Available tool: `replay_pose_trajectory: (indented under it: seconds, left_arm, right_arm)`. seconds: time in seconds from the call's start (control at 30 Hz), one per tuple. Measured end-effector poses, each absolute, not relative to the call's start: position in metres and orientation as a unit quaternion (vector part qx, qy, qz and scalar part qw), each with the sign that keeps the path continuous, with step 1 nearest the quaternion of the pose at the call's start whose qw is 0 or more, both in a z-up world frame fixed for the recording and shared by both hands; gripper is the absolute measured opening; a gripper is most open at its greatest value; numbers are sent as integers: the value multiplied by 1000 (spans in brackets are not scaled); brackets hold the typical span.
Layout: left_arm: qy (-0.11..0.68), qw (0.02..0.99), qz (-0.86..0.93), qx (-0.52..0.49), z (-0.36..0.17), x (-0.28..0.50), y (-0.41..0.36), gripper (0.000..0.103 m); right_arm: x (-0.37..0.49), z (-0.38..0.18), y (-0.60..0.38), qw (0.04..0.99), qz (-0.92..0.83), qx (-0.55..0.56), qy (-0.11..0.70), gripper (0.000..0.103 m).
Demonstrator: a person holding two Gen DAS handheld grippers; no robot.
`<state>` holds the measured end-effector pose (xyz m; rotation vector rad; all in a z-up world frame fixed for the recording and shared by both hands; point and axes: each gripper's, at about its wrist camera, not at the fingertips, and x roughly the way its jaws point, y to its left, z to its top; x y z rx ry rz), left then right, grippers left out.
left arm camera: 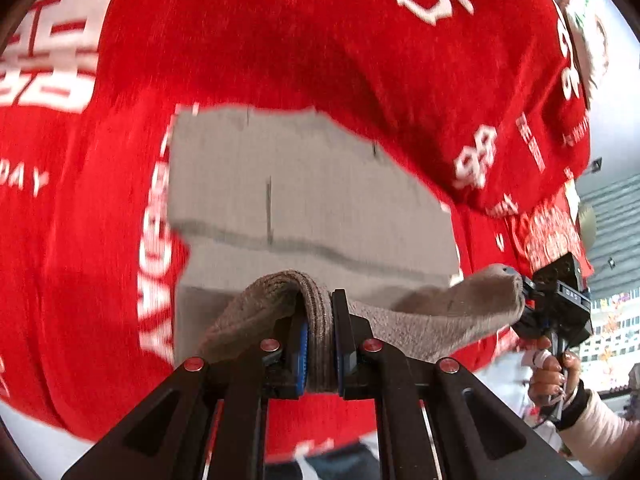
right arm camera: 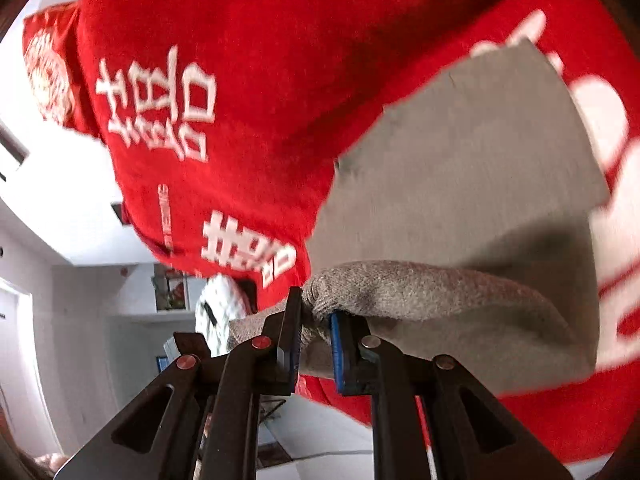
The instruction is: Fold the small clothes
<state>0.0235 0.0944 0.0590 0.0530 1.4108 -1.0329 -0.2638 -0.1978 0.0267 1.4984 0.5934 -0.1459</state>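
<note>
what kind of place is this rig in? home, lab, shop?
Probably an indoor home-like or office room, hard to be sure. Signs: a table under a red cloth with white printed characters, white walls with a shelf unit behind, and a grey sock pinched by both the left gripper and right gripper.

In the left wrist view, the sock (left arm camera: 400, 320) stretches from the left hand-held gripper (left arm camera: 320, 344) at lower centre to the right hand-held gripper (left arm camera: 532, 300) at the right edge, above the person's hand (left arm camera: 550, 376). Behind the sock lies a flat cloth (left arm camera: 304, 192) in mid-frame, resting on the printed cover (left arm camera: 280, 48) that fills the frame around it. In the right wrist view, the sock runs rightward from the gripper at lower centre.
</note>
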Motion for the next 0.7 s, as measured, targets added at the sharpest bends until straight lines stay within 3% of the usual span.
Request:
replay_pose_trajectory:
  seconds: [0.33,0.5,0.53,0.6,0.63,0.67,0.7]
  left_arm:
    - [596,709,-375,47,29,87,3,12]
    - [610,716,-330,79,10,104,-14,12]
    - [612,716,-326,83,8,106,-15,14]
    - [614,717,-316,91,7,110,-16,57]
    - [612,724,-305,95,8,111,-16,86]
    - [601,736,-296,97,13,112,-14,89]
    - [594,741,-296,100,15,113,-14,89]
  right_arm:
    - [-224,-34,-265,624,-122,722,273,15]
    - [-219,-53,-281,594,-135,743,276,20]
    - [-220,-55,-285,590,-137,747,276,24]
    - [-225,-54,-293,591,-145,749,263,36]
    - [-228,-53,-297,593,-148,748,259,54]
    - [-229,-50,-301,598,-152,744,255,66]
    - [-231,-47,-304,604,-155,739,257,66]
